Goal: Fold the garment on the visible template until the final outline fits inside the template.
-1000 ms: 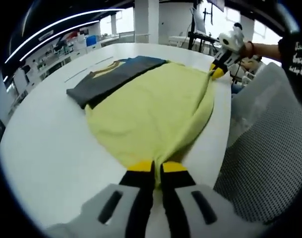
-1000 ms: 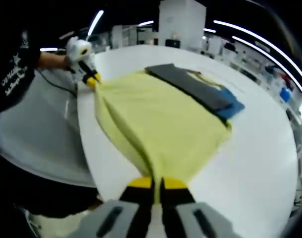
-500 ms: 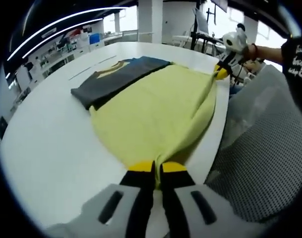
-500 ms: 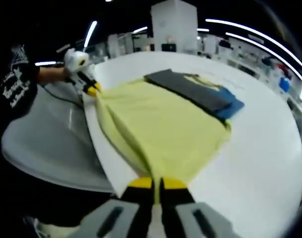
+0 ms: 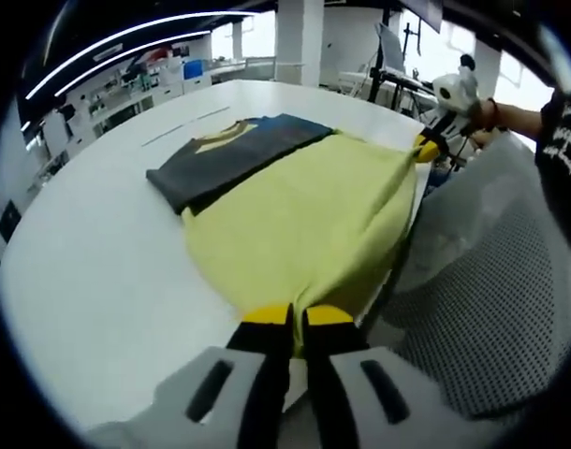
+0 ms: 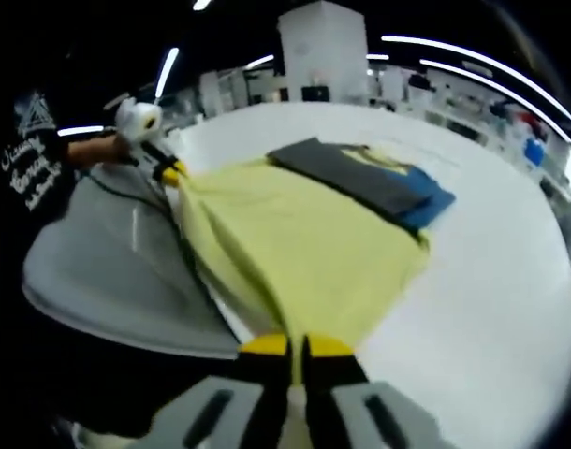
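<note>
1. Closest in, the left gripper [image 5: 298, 323] has its yellow-tipped jaws pinched tight on one corner of the yellow garment [image 5: 304, 210], right at the near edge of the white table [image 5: 89, 271].
2. Same deal on the other side: the right gripper [image 6: 297, 348] is clamped on its own corner of the garment [image 6: 304, 248], jaws closed with the fabric between them, also at the table [image 6: 491, 281] edge.
3. The yellow cloth is stretched between the two grippers and spreads flat across the table, with its near hem hanging past the edge.
4. Farther back, the garment's dark grey part [image 5: 229, 154] with a bit of blue [image 6: 426, 201] lies folded on the table top.
5. The person's black sleeve [image 6: 28, 173] and a grey mesh chair back [image 5: 491, 299] sit off the table's edge.
</note>
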Tool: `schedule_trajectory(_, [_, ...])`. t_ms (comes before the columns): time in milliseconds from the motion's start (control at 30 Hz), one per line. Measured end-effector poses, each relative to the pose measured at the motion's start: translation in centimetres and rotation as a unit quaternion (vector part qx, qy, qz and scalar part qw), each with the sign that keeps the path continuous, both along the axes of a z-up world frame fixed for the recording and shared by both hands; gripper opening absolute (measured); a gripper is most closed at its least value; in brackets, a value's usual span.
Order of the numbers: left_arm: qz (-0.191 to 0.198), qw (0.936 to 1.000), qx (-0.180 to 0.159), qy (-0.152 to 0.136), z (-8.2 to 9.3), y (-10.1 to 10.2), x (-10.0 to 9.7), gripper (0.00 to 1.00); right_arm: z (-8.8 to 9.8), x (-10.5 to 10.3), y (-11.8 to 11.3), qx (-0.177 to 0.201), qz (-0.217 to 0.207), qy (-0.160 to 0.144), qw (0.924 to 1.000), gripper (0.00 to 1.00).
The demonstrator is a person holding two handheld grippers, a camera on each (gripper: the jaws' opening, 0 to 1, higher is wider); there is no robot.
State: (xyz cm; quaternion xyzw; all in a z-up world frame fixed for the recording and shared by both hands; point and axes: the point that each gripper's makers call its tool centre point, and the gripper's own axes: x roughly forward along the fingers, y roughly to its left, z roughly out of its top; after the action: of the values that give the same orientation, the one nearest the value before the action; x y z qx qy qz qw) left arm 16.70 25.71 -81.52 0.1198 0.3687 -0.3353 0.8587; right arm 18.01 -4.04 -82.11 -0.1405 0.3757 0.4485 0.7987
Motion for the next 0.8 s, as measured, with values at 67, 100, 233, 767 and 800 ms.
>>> schedule_trajectory(67, [0.004,1.0,0.001,0.002,0.3,-0.3,-0.5,0.0,0.2,-0.3,0.1,0.004,-0.006,0.004,1.0,0.0])
schedule_trajectory(100, [0.005,1.0,0.001,0.003,0.4,-0.3,-0.7,0.0,0.3,-0.4,0.1,0.005,-0.007,0.004,1.0,0.0])
schedule_trajectory(233, [0.007,0.9999,0.008,0.006,1.0,-0.5,-1.5,0.0,0.5,-0.9,0.1,0.006,-0.005,0.007,0.9999,0.0])
schedule_trajectory(767, [-0.015,0.9989,0.028,0.035,2.4,0.2,-3.1,0.0,2.3,-1.9,0.4,-0.011,0.048,0.02,0.9986,0.0])
schedule_trajectory(800, [-0.016,0.9989,0.029,0.034,2.6,0.3,-2.9,0.0,2.4,-1.8,0.4,-0.013,0.05,0.016,0.9985,0.0])
